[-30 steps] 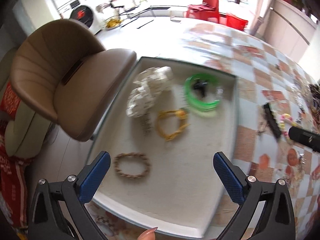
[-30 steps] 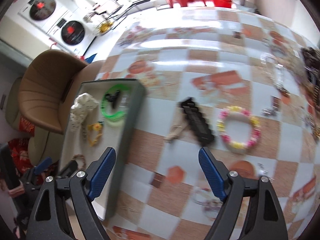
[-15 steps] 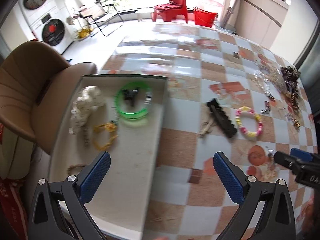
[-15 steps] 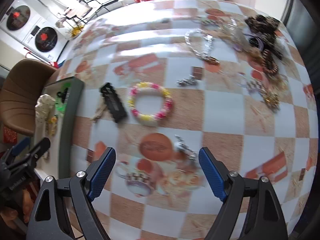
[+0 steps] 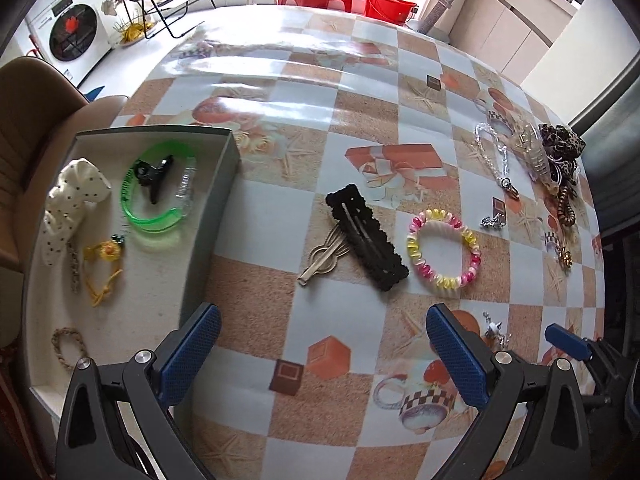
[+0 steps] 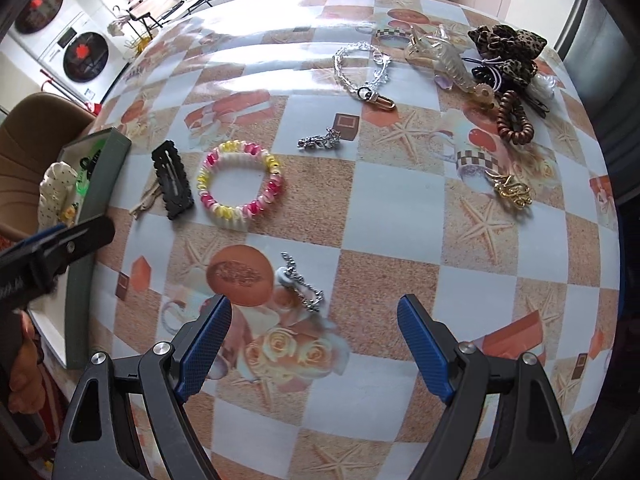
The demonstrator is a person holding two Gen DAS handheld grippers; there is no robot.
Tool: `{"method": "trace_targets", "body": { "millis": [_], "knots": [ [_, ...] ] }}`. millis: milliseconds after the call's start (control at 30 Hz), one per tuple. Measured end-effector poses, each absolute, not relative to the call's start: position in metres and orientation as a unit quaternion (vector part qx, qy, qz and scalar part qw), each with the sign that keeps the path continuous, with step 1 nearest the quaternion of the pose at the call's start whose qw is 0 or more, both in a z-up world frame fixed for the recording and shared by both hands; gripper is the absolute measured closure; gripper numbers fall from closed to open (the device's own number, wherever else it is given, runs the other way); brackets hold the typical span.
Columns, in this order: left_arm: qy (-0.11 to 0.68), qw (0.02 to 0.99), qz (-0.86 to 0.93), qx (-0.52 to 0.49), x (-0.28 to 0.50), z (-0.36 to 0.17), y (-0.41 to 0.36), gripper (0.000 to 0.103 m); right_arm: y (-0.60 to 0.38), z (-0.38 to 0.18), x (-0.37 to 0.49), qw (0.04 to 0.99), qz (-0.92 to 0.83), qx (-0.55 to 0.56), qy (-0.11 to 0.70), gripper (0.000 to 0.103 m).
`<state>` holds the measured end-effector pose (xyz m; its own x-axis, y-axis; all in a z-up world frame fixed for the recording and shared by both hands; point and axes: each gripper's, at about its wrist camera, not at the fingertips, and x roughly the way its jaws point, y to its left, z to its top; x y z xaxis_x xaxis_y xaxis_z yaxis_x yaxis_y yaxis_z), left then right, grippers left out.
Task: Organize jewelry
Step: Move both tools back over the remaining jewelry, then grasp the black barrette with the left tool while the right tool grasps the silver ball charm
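Note:
A grey tray at the table's left edge holds a green bangle, a black claw clip, a white dotted scrunchie and a yellow bracelet. On the cloth beside it lie a black hair clip, a beige hairpin and a pink-yellow spiral bracelet. My left gripper hangs open over bare cloth, nearer than these. My right gripper is open too, with a small silver chain just ahead of its fingertips, untouched.
More jewelry lies at the table's far right: a clear bead chain, a silver charm, a gold brooch, a brown coil tie and a leopard scrunchie. A tan chair stands left of the tray.
Both grippers have swung to the right, the left one from above the tray to the cloth beside it, the right one on to the small silver chain. Both jaws stayed wide.

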<state>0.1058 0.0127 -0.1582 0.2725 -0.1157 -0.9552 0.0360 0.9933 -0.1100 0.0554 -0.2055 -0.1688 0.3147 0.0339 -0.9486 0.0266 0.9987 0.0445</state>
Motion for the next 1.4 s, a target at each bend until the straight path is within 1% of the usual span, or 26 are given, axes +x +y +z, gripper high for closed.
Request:
{"method": "trace_targets", "body": {
  "millis": [200, 233, 267, 333, 367, 433, 500, 533, 567, 800, 833, 867, 900, 933, 967, 1000, 1033, 1067, 1133, 1167, 1200, 1400],
  "knots": [
    [0.612, 0.788, -0.048, -0.047, 0.117, -0.170, 0.000, 0.000, -0.206, -0.177, 0.058, 0.808, 0.007, 0.017, 0.589, 0.016],
    [0.613, 0.787, -0.050, -0.047, 0.118, -0.172, -0.003, 0.003, -0.205, -0.178, 0.058, 0.809, 0.009, 0.014, 0.587, 0.016],
    [0.614, 0.786, -0.051, -0.045, 0.119, -0.174, -0.006, 0.010, -0.204, -0.178, 0.058, 0.810, 0.011, 0.010, 0.586, 0.016],
    [0.622, 0.780, -0.052, -0.042, 0.123, -0.179, -0.011, 0.012, -0.201, -0.180, 0.059, 0.812, 0.014, 0.000, 0.584, 0.018],
    [0.624, 0.778, -0.052, -0.045, 0.125, -0.183, -0.013, 0.015, -0.200, -0.181, 0.059, 0.813, 0.015, -0.004, 0.583, 0.020],
    [0.629, 0.775, -0.051, -0.045, 0.129, -0.188, -0.017, 0.023, -0.198, -0.184, 0.060, 0.812, 0.018, -0.013, 0.583, 0.027],
    [0.632, 0.772, -0.051, -0.046, 0.132, -0.192, -0.021, 0.024, -0.197, -0.188, 0.061, 0.811, 0.021, -0.018, 0.585, 0.032],
    [0.632, 0.772, -0.050, -0.047, 0.133, -0.194, -0.023, 0.028, -0.197, -0.189, 0.061, 0.811, 0.021, -0.020, 0.584, 0.033],
    [0.633, 0.771, -0.049, -0.047, 0.134, -0.195, -0.024, 0.036, -0.196, -0.189, 0.060, 0.813, 0.022, -0.023, 0.581, 0.033],
    [0.621, 0.783, -0.033, -0.016, 0.148, -0.199, -0.040, 0.037, -0.192, -0.191, 0.059, 0.818, 0.022, -0.043, 0.573, 0.034],
    [0.620, 0.784, -0.031, -0.012, 0.150, -0.199, -0.042, 0.038, -0.191, -0.191, 0.059, 0.819, 0.021, -0.049, 0.571, 0.036],
    [0.617, 0.786, -0.026, -0.002, 0.151, -0.200, -0.045, 0.044, -0.190, -0.191, 0.059, 0.820, 0.020, -0.055, 0.569, 0.037],
    [0.614, 0.789, -0.024, 0.007, 0.151, -0.199, -0.048, 0.046, -0.189, -0.192, 0.060, 0.821, 0.018, -0.062, 0.567, 0.040],
    [0.613, 0.789, -0.027, 0.009, 0.151, -0.199, -0.049, 0.051, -0.188, -0.192, 0.061, 0.822, 0.015, -0.071, 0.565, 0.043],
    [0.611, 0.791, -0.028, 0.012, 0.151, -0.198, -0.050, 0.059, -0.186, -0.192, 0.063, 0.823, 0.014, -0.075, 0.563, 0.044],
    [0.608, 0.793, -0.031, 0.016, 0.150, -0.197, -0.051, 0.063, -0.184, -0.193, 0.065, 0.824, 0.014, -0.079, 0.561, 0.048],
    [0.608, 0.793, -0.032, 0.018, 0.149, -0.197, -0.051, 0.063, -0.183, -0.193, 0.066, 0.825, 0.014, -0.081, 0.560, 0.054],
    [0.607, 0.794, -0.034, 0.018, 0.148, -0.197, -0.051, 0.063, -0.182, -0.192, 0.067, 0.825, 0.015, -0.082, 0.559, 0.057],
    [0.605, 0.795, -0.037, 0.017, 0.147, -0.197, -0.050, 0.064, -0.180, -0.192, 0.068, 0.826, 0.018, -0.084, 0.557, 0.075],
    [0.604, 0.796, -0.039, 0.016, 0.145, -0.196, -0.049, 0.065, -0.178, -0.192, 0.069, 0.826, 0.018, -0.085, 0.556, 0.080],
    [0.602, 0.797, -0.042, 0.014, 0.143, -0.195, -0.047, 0.065, -0.177, -0.192, 0.069, 0.827, 0.018, -0.084, 0.556, 0.090],
    [0.590, 0.805, -0.065, 0.009, 0.124, -0.182, -0.033, 0.065, -0.184, -0.189, 0.066, 0.825, 0.017, -0.046, 0.563, 0.091]
  ]
}}
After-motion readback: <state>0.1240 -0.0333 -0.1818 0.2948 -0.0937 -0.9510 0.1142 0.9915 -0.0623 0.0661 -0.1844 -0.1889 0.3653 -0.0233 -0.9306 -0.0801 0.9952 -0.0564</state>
